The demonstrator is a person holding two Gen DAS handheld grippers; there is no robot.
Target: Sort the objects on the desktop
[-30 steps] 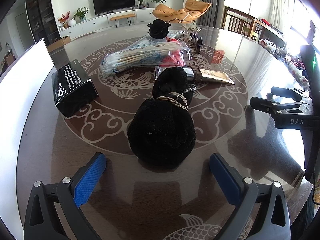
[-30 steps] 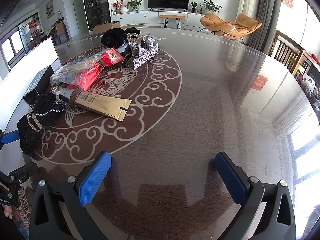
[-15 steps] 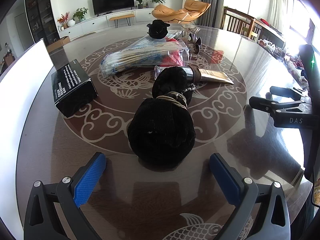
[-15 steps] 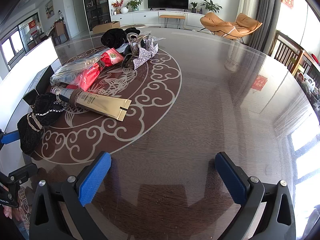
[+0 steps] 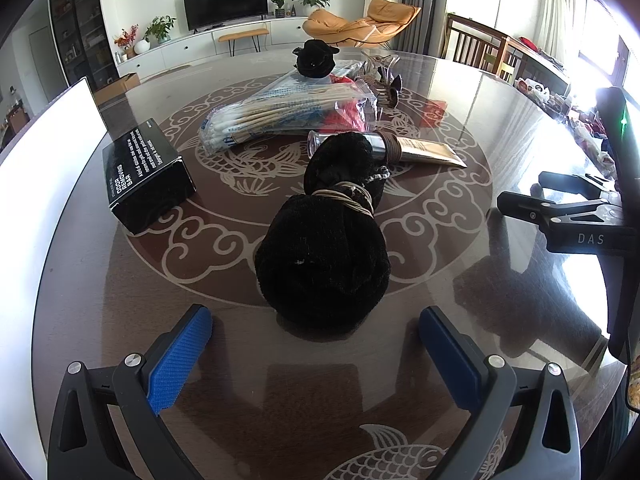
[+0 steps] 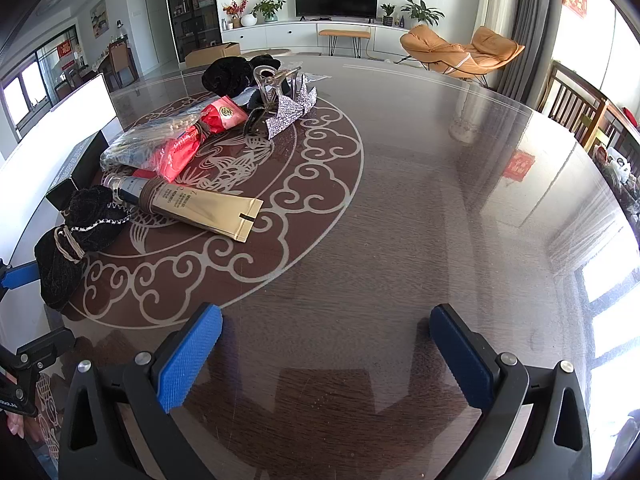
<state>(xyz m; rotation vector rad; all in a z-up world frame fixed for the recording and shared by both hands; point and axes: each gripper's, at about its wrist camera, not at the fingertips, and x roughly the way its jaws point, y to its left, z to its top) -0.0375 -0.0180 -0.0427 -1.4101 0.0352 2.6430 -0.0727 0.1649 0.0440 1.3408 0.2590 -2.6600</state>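
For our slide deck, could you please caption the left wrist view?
Open left gripper faces a black pouch on the table, with a black box and swab bag beyond.

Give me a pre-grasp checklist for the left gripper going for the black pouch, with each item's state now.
1. Left gripper open: ok.
2. Black pouch centred ahead of its fingers: ok.
3. Pouch between the pads: not ok, it lies beyond the fingertips.
4. Pouch apart from the gold tube: cannot tell; its top overlaps the tube's cap.
5. Black box off the approach line: ok.
6. Right gripper open, over bare table: ok.
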